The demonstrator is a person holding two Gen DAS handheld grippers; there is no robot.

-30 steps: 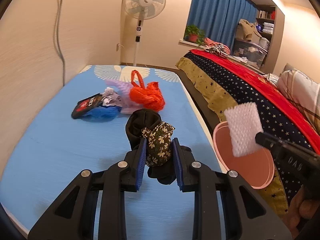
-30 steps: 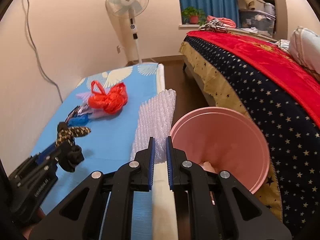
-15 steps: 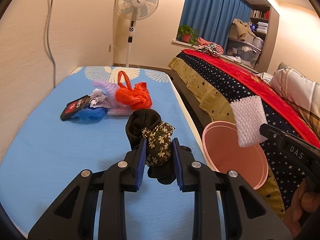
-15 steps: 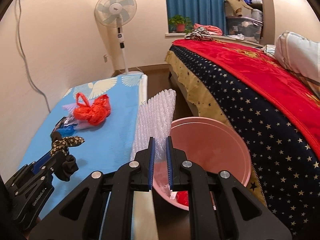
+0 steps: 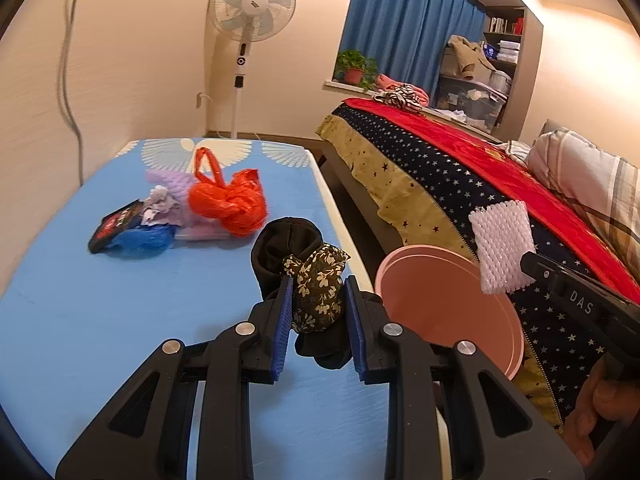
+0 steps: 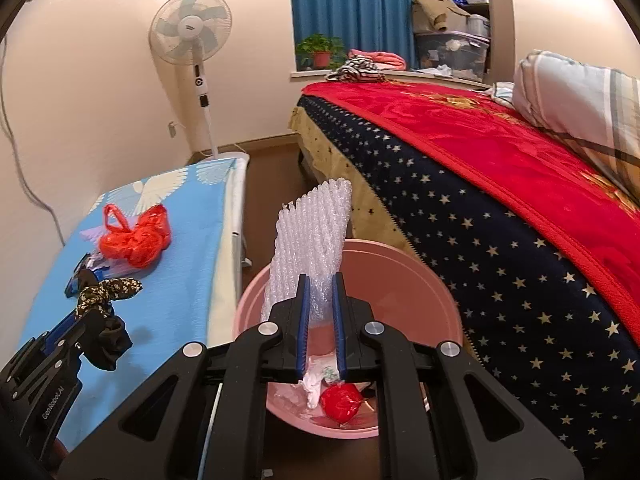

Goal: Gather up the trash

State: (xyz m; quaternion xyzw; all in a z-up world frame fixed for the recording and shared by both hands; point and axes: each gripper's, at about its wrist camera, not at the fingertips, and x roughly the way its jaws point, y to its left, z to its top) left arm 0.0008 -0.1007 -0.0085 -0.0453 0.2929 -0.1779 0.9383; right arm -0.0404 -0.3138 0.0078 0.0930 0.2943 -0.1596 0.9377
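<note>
My left gripper is shut on a black and floral cloth bundle, held above the blue table. My right gripper is shut on a white foam net sheet that stands upright over the pink bin. That bin sits on the floor between table and bed. Inside it lie a red crumpled piece and white scraps. On the table lie an orange plastic bag, a purple foam net, a blue bag and a black-red wrapper.
A bed with a red and starred blanket runs along the right, with a striped pillow on it. A standing fan is by the far wall. A cable hangs down the left wall. A hand holds the right gripper.
The right gripper has carried the foam net from the table's edge to above the bin, whose contents now show. The left gripper has drifted right towards the bin, still holding the bundle.
</note>
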